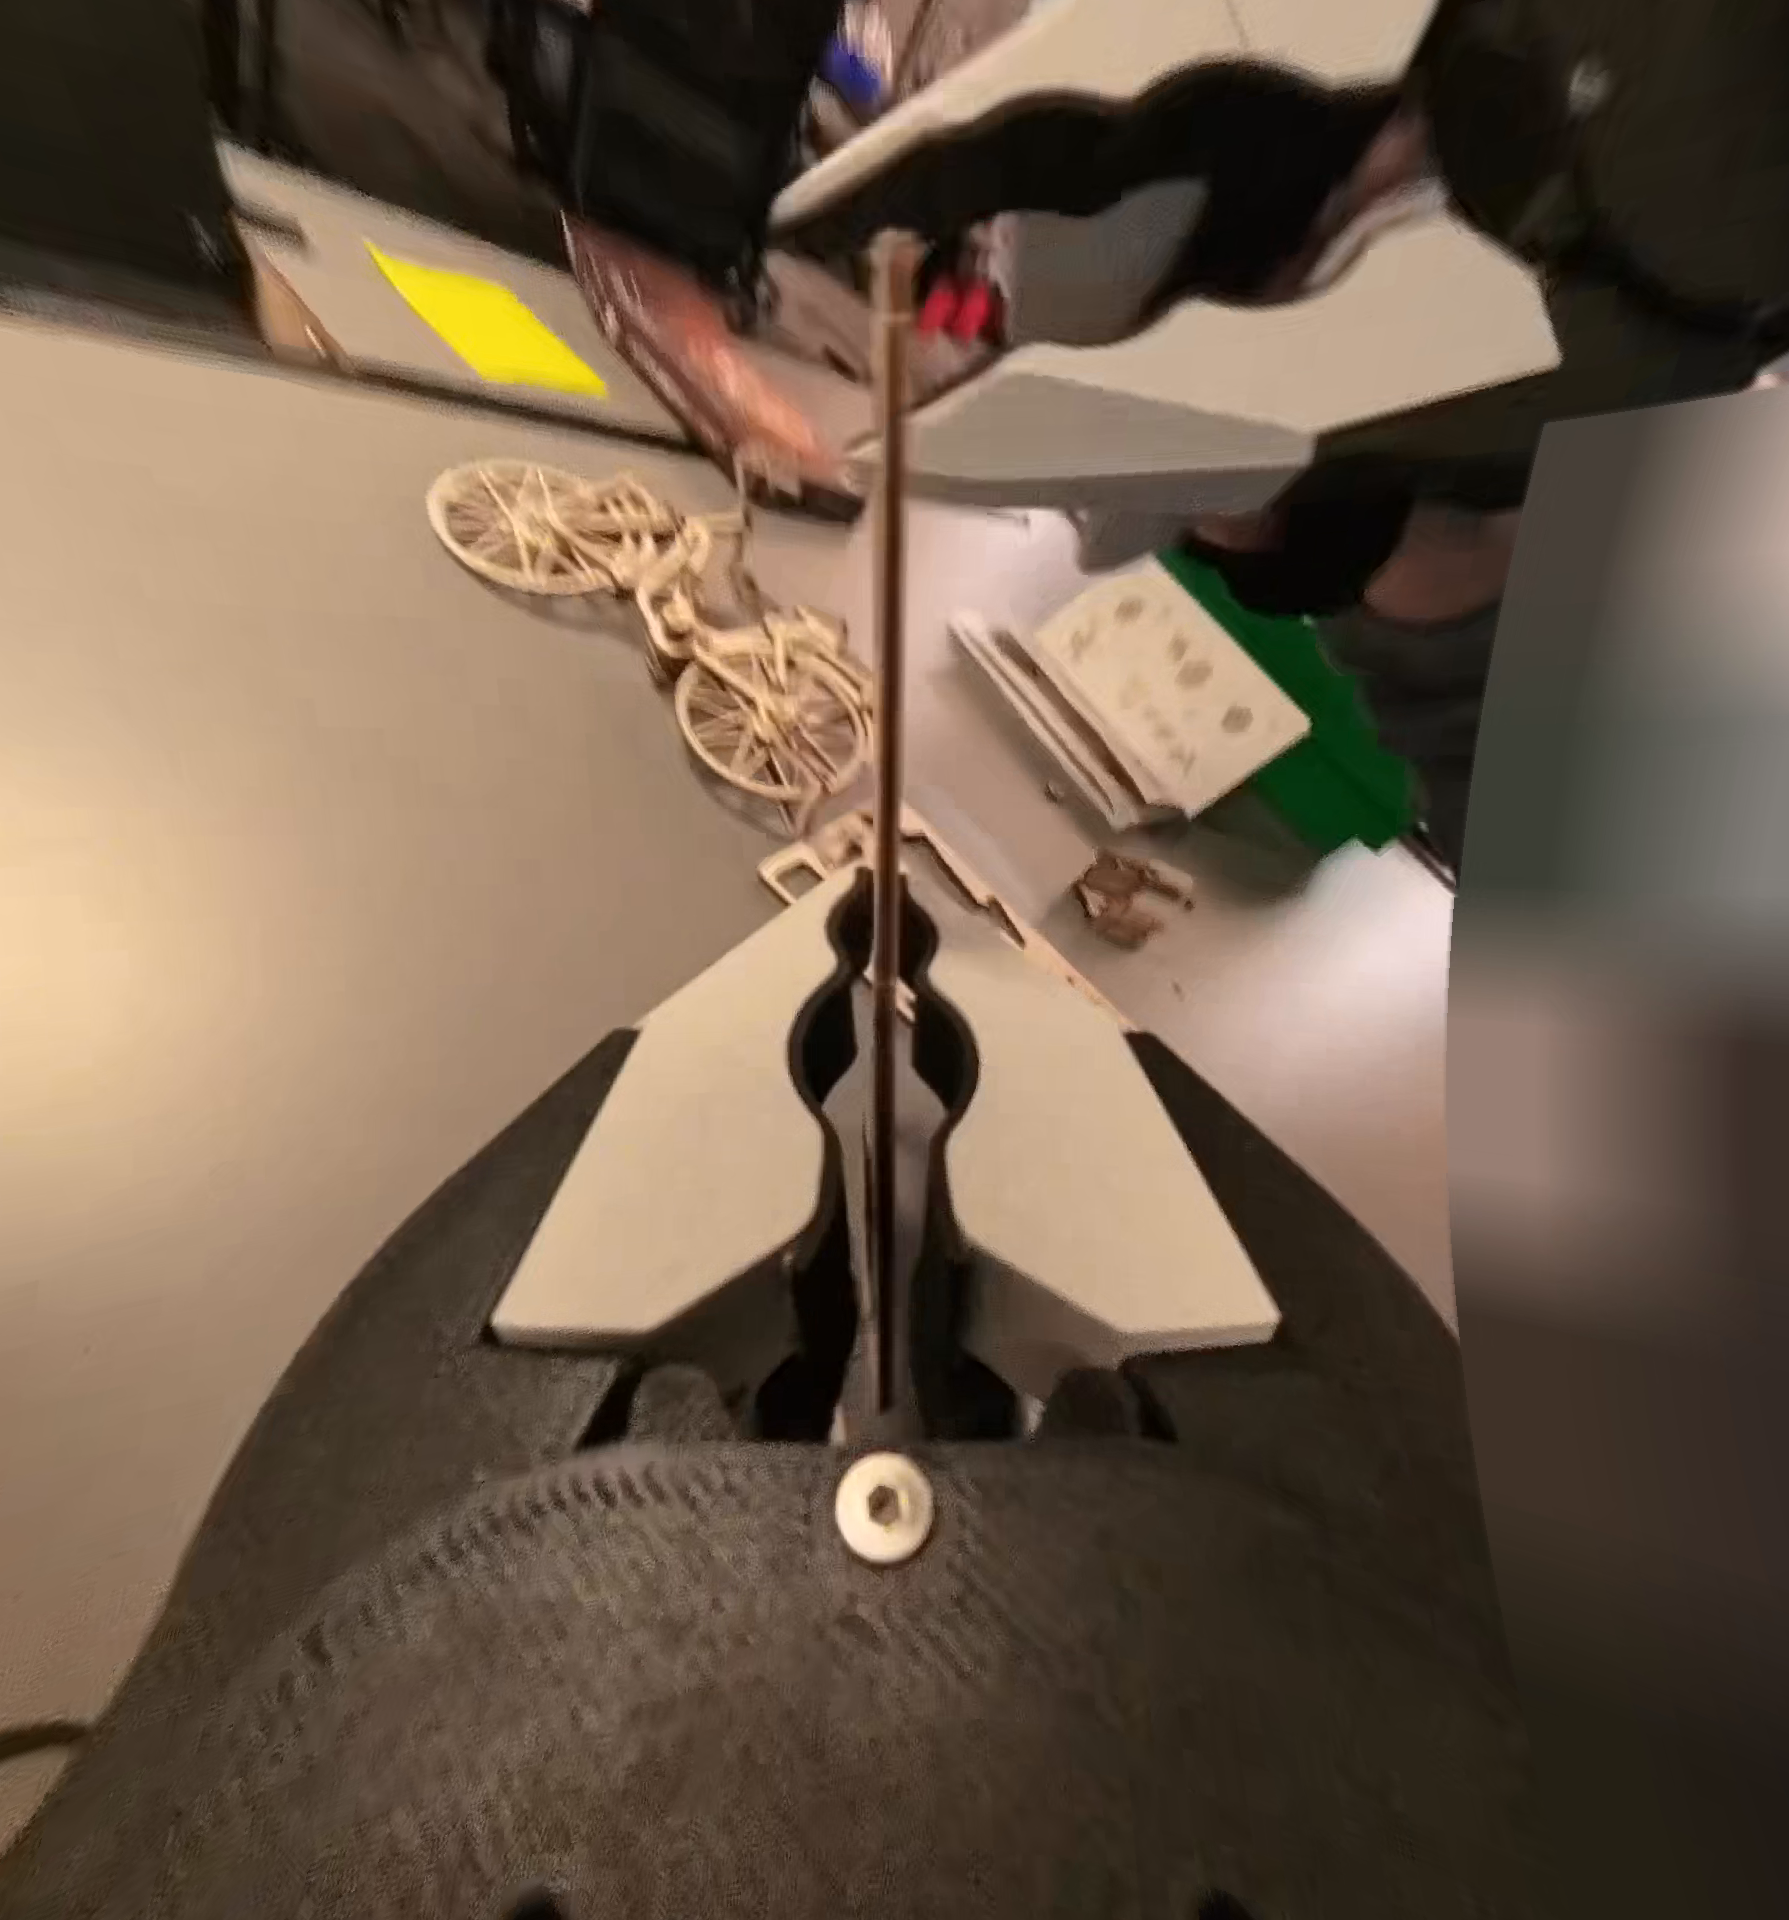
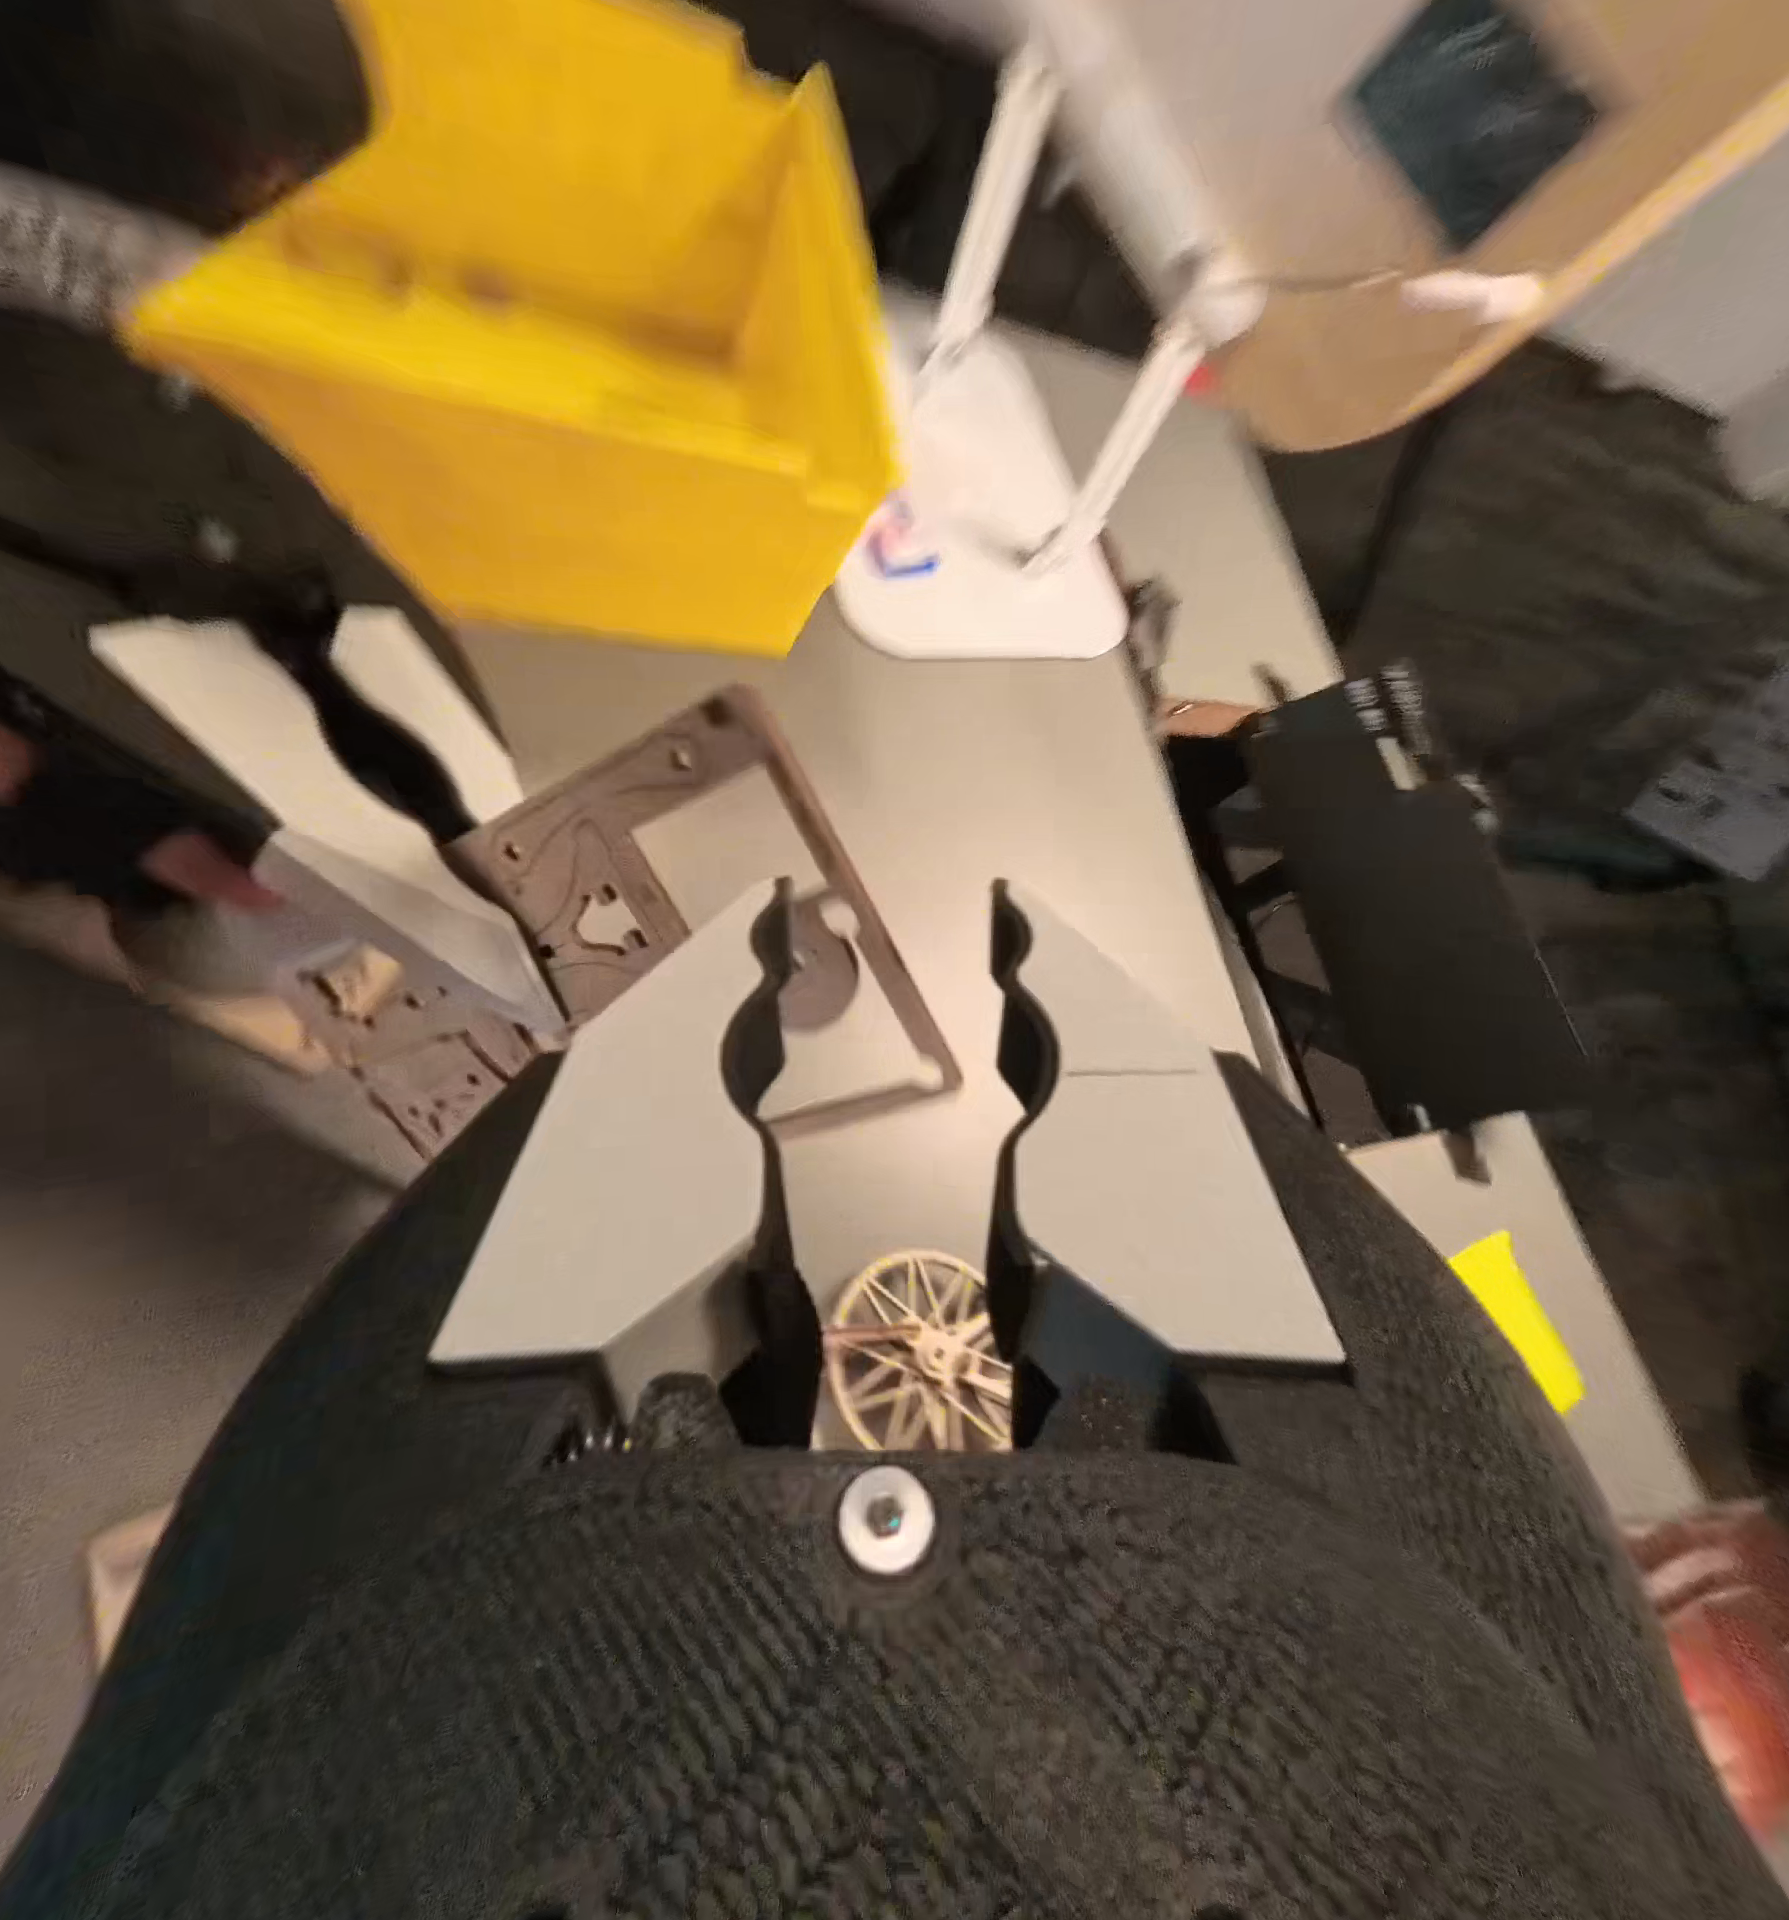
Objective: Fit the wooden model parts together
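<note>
Wooden bicycles: two; sheet: one

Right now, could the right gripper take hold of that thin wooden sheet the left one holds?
Probably yes. The right gripper is open and empty, and the wooden sheet juts free from the left gripper, just ahead.

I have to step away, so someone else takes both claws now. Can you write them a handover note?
Left claw: shut on a wooden parts sheet, seen edge-on, held above the table.
Right claw: open, empty, close to the sheet's frame.
Wooden bicycle model lies on the table, largely built; leftover sheets beside it.
Left: free a part from the held sheet and fit it on.
</note>
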Demonstrator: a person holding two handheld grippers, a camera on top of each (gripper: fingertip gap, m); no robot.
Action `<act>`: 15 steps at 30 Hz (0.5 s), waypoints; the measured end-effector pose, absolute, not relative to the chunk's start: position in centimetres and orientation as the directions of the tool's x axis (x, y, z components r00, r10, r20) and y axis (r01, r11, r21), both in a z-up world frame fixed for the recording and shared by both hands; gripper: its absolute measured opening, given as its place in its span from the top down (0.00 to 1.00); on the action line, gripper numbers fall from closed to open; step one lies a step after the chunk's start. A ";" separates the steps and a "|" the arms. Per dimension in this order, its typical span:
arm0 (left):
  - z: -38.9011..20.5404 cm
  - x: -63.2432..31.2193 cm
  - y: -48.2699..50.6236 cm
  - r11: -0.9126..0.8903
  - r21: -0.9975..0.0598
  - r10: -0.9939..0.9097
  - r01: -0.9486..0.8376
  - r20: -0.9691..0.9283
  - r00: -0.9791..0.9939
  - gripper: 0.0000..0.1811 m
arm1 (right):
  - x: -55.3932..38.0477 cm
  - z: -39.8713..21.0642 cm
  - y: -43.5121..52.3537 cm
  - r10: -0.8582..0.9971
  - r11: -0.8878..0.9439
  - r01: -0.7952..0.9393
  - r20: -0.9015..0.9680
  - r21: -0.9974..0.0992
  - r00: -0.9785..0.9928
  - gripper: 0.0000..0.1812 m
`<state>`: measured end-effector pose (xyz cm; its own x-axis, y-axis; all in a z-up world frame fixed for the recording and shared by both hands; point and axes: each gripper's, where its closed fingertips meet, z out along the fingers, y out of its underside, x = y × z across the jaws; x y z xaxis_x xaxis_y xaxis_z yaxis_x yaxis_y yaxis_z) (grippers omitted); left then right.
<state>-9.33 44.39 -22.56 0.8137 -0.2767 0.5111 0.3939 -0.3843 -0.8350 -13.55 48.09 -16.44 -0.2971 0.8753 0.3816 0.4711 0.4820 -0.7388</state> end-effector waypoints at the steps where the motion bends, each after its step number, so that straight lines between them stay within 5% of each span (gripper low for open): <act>1: -21.9 -10.0 44.2 -0.330 -0.862 -0.271 0.385 0.477 0.836 0.99 | -13.0 -15.2 48.4 0.919 0.392 0.421 0.332 -0.818 -0.210 0.78; 3: -20.0 -10.6 43.6 -0.220 -0.891 -0.305 0.398 0.450 0.839 0.99 | -11.7 -14.0 48.0 0.980 0.178 0.319 0.137 -0.931 -0.146 0.72; 6: -17.5 -10.4 42.8 -0.102 -0.886 -0.398 0.452 0.453 0.798 1.00 | -10.6 -15.3 46.5 0.975 -0.033 0.315 -0.100 -0.948 -0.198 0.70; 15: -16.5 -9.7 42.3 -0.050 -0.894 -0.455 0.446 0.417 0.786 1.00 | -10.6 -15.4 44.1 0.926 -0.111 0.293 -0.206 -0.950 -0.318 0.89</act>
